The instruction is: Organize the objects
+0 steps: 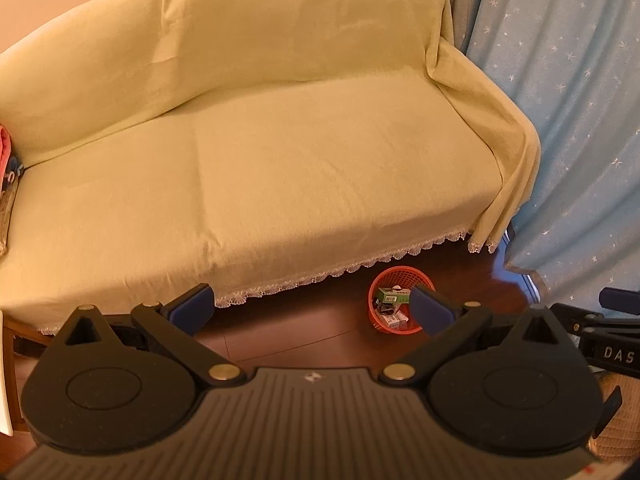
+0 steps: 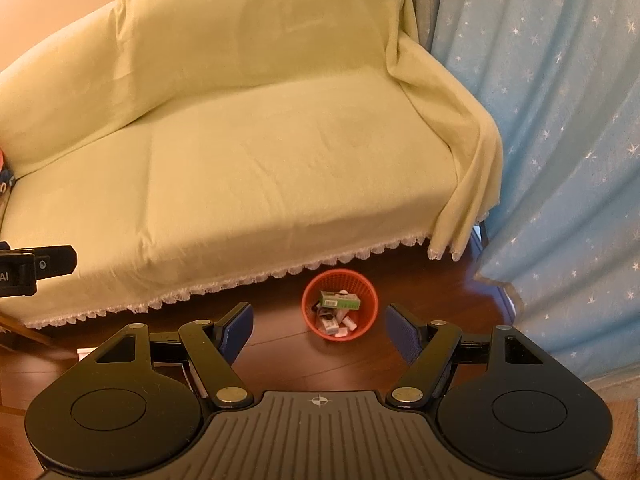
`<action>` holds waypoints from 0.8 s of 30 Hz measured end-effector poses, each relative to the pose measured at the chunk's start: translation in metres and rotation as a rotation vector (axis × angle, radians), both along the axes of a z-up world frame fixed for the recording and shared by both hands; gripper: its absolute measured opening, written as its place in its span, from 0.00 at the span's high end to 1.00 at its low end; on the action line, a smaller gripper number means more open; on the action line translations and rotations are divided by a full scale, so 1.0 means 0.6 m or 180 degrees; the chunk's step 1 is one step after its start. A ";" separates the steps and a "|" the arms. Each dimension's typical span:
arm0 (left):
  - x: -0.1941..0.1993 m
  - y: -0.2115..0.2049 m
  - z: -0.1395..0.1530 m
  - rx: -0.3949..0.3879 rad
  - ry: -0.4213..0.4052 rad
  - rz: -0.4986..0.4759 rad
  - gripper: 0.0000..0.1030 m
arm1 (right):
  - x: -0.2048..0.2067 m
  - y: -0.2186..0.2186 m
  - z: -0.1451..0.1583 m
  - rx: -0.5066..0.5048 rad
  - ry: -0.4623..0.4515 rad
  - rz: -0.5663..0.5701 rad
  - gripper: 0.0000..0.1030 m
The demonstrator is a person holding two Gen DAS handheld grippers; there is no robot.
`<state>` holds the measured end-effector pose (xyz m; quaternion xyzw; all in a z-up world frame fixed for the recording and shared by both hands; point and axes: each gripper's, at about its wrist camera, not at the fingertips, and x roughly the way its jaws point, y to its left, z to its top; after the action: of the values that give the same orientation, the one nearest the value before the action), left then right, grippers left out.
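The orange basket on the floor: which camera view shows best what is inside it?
The right wrist view. There the orange basket sits unobstructed between the open fingers, with its green box and small white items visible. In the left wrist view, the left gripper's right finger pad covers part of the basket's right side.

Covered sofa (image 2: 248, 152), orange basket (image 2: 340, 311) of boxes, gaping right gripper (image 2: 320, 330)
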<state>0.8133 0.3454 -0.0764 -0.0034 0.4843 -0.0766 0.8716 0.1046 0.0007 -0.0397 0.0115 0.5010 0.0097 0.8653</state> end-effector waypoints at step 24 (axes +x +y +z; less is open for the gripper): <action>-0.004 -0.037 -0.009 0.0052 0.0010 -0.0205 0.01 | -0.019 -0.024 -0.009 0.0044 0.0105 -0.0136 0.32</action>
<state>0.8110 0.3234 -0.0818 0.0192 0.4861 -0.1006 0.8679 0.0932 -0.0139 -0.0454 0.0283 0.5147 -0.0056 0.8569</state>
